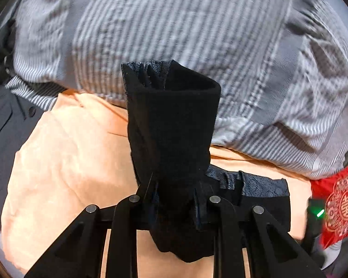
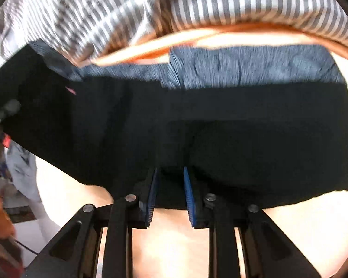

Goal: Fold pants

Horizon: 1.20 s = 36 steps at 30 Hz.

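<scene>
- one pair of black pants (image 2: 220, 127) lies stretched sideways across one peach-orange sheet (image 2: 174, 243), with a blue-grey patterned inner band (image 2: 255, 67) showing along its far edge.
- the left gripper (image 1: 176, 199) is clamped on a bunched end of the pants (image 1: 171, 127), which stands up from between its two fingers like a dark tube.
- the right gripper (image 2: 169, 185) has its two blue-padded fingers (image 2: 188, 190) set narrowly apart, with the near edge of the pants between them; whether they pinch the cloth cannot be told.
- one grey-and-white striped garment (image 1: 174, 23) lies heaped beyond the pants.
- one plain grey garment (image 1: 2, 125) lies at the left edge of the left view.
- one red cloth with a white round pattern (image 1: 336, 203) sits at that view's right edge.
</scene>
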Each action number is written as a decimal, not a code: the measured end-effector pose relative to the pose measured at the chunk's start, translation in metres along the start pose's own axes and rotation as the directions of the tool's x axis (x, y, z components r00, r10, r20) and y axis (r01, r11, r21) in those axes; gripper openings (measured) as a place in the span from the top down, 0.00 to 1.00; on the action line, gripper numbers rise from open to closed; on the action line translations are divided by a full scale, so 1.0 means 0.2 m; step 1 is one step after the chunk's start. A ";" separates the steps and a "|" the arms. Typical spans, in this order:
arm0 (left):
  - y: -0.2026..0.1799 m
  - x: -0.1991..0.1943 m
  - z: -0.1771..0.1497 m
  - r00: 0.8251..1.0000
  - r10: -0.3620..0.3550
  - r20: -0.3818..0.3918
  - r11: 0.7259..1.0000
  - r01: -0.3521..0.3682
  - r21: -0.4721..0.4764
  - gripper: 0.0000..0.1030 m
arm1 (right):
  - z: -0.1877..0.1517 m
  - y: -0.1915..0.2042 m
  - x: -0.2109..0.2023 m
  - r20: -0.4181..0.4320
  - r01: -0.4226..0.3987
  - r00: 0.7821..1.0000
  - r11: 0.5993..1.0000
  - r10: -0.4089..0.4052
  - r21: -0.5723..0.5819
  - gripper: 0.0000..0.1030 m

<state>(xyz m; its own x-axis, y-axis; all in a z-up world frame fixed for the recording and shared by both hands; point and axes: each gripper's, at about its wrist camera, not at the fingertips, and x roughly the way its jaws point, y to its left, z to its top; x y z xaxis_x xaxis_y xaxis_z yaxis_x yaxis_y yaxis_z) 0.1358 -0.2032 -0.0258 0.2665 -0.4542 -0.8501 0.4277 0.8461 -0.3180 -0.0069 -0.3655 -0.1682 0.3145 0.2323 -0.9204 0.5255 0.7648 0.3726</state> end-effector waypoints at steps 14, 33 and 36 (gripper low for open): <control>-0.19 0.02 -0.05 1.000 0.004 -0.005 0.993 -0.003 0.119 0.76 | 0.60 0.65 -0.33 -0.034 -0.322 0.946 0.928 0.321 -0.188 0.23; -0.40 -0.05 -0.10 0.999 -0.037 -0.033 0.971 0.044 0.236 0.76 | 0.61 0.71 -0.24 -0.226 -0.310 0.939 0.924 0.260 -0.224 0.83; -0.54 -0.09 -0.14 0.997 -0.059 -0.040 0.952 0.068 0.297 0.76 | 0.57 0.57 -0.36 -0.179 -0.357 0.928 0.915 0.326 -0.188 0.83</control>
<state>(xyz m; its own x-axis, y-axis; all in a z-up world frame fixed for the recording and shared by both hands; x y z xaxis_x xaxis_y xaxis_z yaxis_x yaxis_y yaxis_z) 0.0607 -0.2795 0.0124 0.2058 -0.4919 -0.8460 0.6822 0.6919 -0.2364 0.1203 -0.3641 -0.0466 0.3217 0.5723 -0.7543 0.2197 0.7298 0.6474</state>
